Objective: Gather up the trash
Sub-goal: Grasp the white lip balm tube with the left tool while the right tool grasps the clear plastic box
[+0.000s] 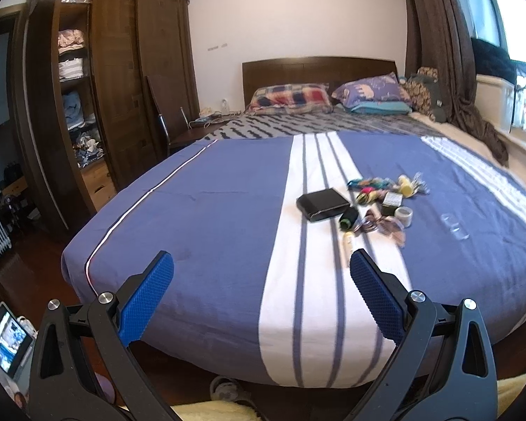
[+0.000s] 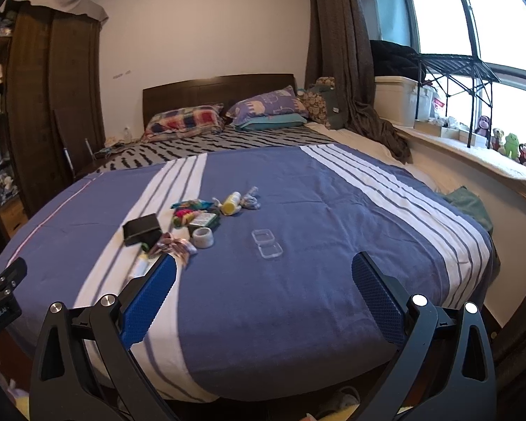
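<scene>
Left wrist view: the left gripper (image 1: pixel 262 259) hovers over the foot of the blue-and-white striped bedspread (image 1: pixel 200 210), fingers spread wide and empty. The cluster of small mixed trash (image 1: pixel 368 207) lies ahead on the white stripe.

Right wrist view: the right gripper (image 2: pixel 263 263) likewise gapes empty; a clear plastic hinged box (image 2: pixel 267 244) lies just right of the cluster (image 2: pixel 189 224).

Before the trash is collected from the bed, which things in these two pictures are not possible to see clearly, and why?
- Small pale bottle: right wrist view, partly hidden behind a blue finger pad; blurred in the left wrist view.
- Crinkled wrappers: motion blur, print unreadable in both views.
- Green box: label too small.
- Trash container: none appears in either view.
- Floor under the bed: cut off by the bottom edge and both open grippers.
</scene>
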Demonstrator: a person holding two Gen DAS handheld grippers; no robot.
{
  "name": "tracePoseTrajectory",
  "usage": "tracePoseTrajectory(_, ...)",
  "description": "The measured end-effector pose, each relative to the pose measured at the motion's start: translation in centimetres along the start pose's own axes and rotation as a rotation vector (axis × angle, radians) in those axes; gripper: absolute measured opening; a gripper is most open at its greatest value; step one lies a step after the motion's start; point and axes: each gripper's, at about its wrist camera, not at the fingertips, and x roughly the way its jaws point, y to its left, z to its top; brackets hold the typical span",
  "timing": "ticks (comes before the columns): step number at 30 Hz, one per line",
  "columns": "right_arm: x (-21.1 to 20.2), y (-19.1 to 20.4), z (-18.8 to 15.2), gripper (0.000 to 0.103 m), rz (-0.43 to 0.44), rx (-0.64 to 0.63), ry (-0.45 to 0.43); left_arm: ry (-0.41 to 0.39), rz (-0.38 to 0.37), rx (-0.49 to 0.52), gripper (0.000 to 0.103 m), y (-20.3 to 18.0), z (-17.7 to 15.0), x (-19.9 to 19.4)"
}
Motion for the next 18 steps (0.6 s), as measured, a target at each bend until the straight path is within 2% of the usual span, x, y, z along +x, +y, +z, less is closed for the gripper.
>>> tracePoseTrajectory(9,5.2,-0.1,-0.9,0.100,0.029,0.011,0.089,0.064,0.016,0.077,0.095,-2.0,-1.0,4.6)
tracePoseTrajectory(11,6.9,0.0,-0.9,0.100,0.010,-0.004,0.109,0.088,-0.001,0.062,0.095,-2.5,-1.0,5.9)
tracePoseTrajectory(15,10.7,-0.5,-0.8,0.100,0.048,0.000,0.161,0.149,-0.089,0.070,0.095,-4.1,-0.8,8.8)
tracePoseTrajectory(18,13.9,-1.3,-0.6,0.096,0.056,0.007,0.198,0.163,-0.095,0.120,0.095,-6.1,-0.5,10.8)
